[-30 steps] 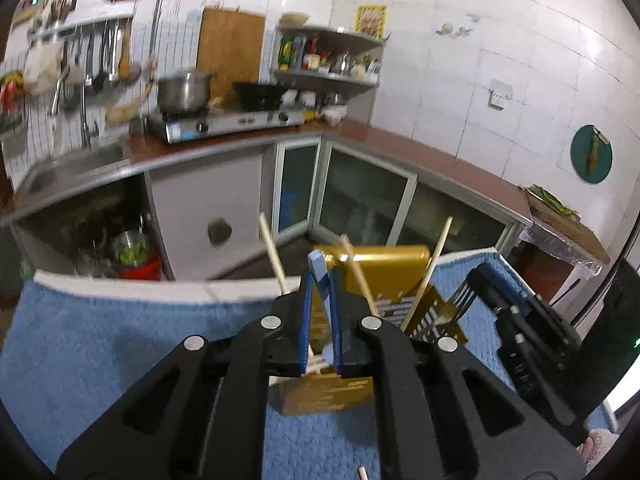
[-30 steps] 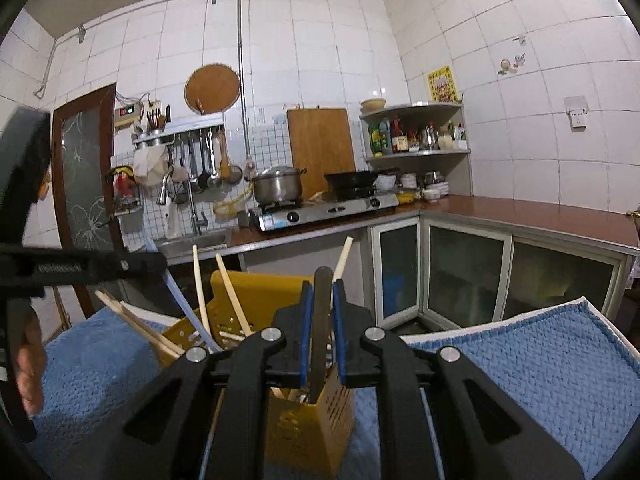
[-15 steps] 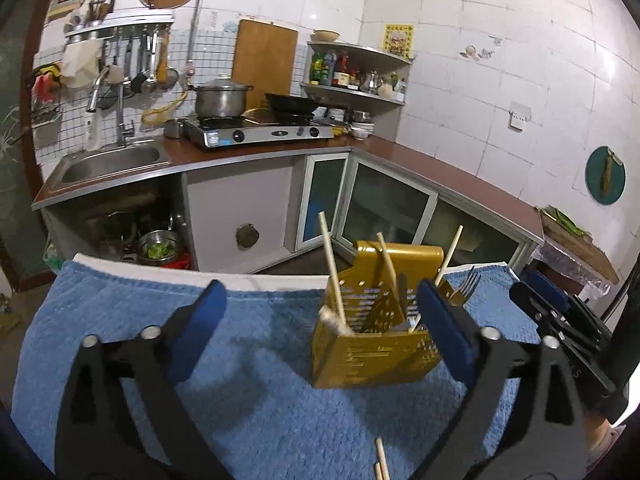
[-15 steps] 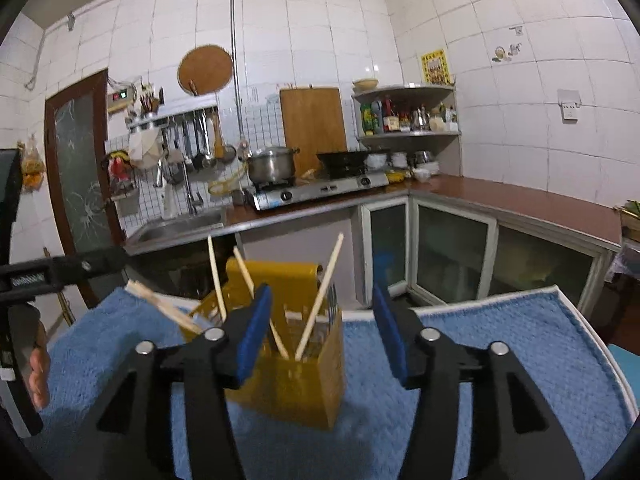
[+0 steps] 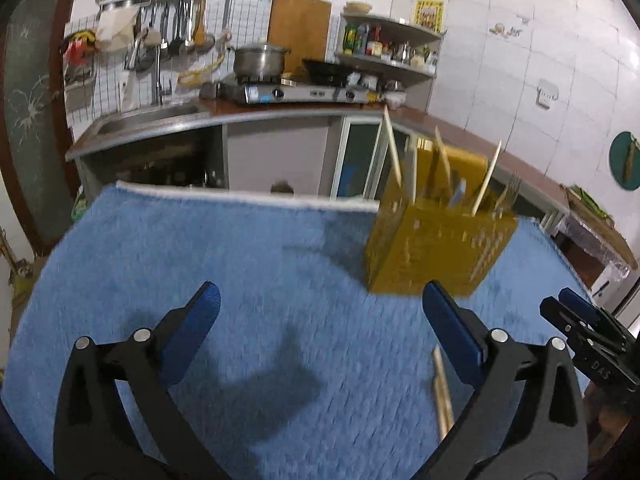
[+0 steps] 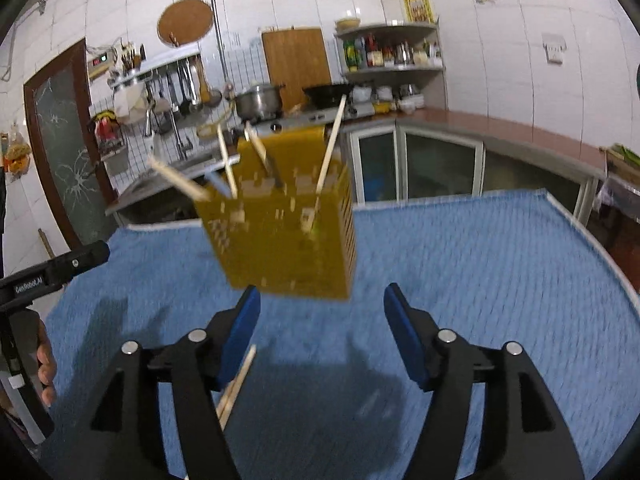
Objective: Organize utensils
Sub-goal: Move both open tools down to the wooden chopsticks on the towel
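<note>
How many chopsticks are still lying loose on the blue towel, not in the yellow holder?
2, it seems: a pair of chopsticks lying together on the blue towel, in front of the yellow holder, near the claws. Blur and the claws may hide more.

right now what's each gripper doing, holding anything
left gripper: open wide, holding nothing, blue towel below.
right gripper: jaws opening, nothing between them, yellow utensil holder ahead.

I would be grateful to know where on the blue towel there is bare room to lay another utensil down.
The blue towel is bare left of the yellow utensil holder, out to its white far hem. In the right wrist view it is also bare right of the holder. It is crowded by the loose chopsticks near the right gripper, whose jaws are opening.
</note>
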A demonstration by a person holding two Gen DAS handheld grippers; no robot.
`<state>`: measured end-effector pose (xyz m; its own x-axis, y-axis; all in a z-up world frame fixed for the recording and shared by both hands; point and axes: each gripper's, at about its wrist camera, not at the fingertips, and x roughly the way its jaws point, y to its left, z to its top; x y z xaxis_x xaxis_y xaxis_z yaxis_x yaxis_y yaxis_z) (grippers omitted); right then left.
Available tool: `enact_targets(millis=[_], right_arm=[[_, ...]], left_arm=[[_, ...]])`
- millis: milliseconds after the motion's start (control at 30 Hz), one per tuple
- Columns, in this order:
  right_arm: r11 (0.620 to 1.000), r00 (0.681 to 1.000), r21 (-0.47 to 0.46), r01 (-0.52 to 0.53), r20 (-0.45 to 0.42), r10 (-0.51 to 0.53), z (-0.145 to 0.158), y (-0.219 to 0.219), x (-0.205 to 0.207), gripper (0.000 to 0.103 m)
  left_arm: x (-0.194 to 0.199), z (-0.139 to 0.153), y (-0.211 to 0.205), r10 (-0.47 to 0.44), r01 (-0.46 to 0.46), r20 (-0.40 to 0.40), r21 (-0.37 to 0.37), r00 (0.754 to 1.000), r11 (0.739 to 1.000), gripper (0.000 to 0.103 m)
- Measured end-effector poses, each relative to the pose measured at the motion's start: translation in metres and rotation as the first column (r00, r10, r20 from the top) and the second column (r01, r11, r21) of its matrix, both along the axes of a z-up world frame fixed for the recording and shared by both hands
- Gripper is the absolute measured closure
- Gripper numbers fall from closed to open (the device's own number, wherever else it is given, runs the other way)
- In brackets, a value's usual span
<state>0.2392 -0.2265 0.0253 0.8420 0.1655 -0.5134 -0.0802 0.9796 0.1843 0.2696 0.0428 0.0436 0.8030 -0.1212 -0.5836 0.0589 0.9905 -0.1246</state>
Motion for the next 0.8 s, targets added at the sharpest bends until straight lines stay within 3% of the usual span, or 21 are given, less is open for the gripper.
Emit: enact_targets(millis=[300,500,800], right_arm=[[1.0,0.99,0.003,-0.008,-0.144,0.008,-0.042,0.024,-0.007,0.04],[1.0,0.972,0.007,-0.022,-0.233,0.023,-0.053,0.043,0.013,0.04],[0.999,0.95,0.007,-0.041,-0.309,0.041,-0.067,0.071,0.047,0.066]], left_arm=[[-0.009,-0.051,0.013,0.017,-0.01,-0.143,0.05,0.99,0.999,0.005],[-0.011,-0.06,0.009,0.01,0.008,-0.159,0.111,0.987,0.994,0.005],[-0.01,-0.064,0.008,0.021,0.004,-0.167,0.15,0.986,0.989,0.005]])
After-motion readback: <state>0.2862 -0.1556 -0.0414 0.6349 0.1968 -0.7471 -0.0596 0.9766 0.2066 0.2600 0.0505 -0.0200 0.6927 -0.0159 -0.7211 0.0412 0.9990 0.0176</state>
